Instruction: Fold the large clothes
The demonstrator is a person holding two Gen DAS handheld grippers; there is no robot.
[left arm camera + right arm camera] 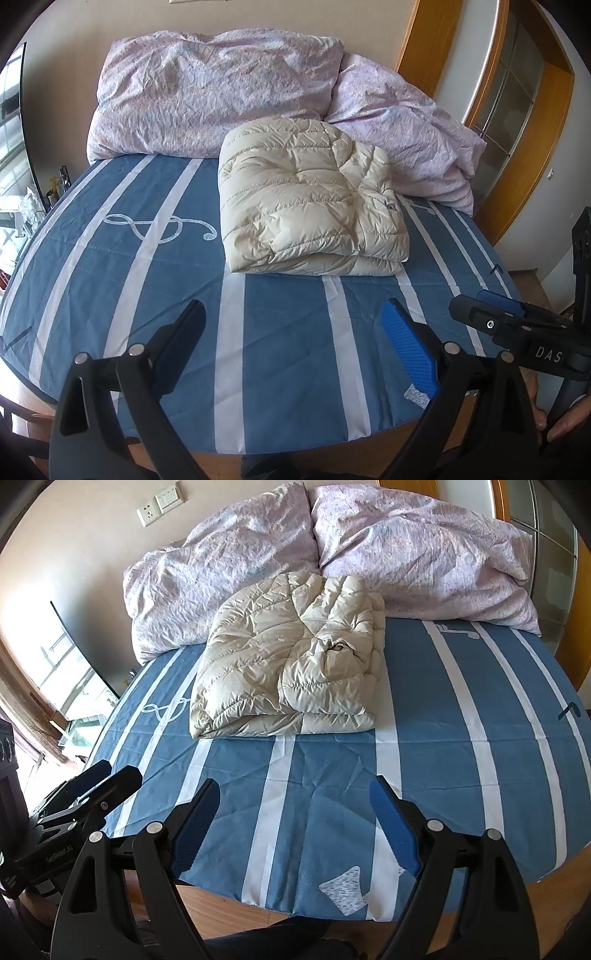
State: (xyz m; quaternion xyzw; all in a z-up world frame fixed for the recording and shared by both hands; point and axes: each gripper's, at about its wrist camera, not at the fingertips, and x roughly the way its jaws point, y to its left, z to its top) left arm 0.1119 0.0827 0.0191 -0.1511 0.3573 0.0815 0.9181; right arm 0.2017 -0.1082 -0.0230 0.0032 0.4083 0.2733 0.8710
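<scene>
A cream quilted down jacket [310,199] [291,672] lies folded into a thick rectangular bundle on the blue bed sheet with white stripes [147,280] [443,746], just in front of the bedding. My left gripper [295,314] hovers over the near end of the bed, well short of the jacket, jaws wide apart and nothing between them. My right gripper [297,794] hangs beside it at the same distance, also open and empty. Each gripper shows at the edge of the other's view: the right gripper [491,310] and the left gripper [107,775].
A rumpled lilac pillow [207,92] [221,572] and duvet [413,129] [424,554] are heaped at the head of the bed against the wall. A wooden-framed wardrobe [517,110] stands on the right, a window [62,664] on the left. Fingers of a hand [565,424] grip the right handle.
</scene>
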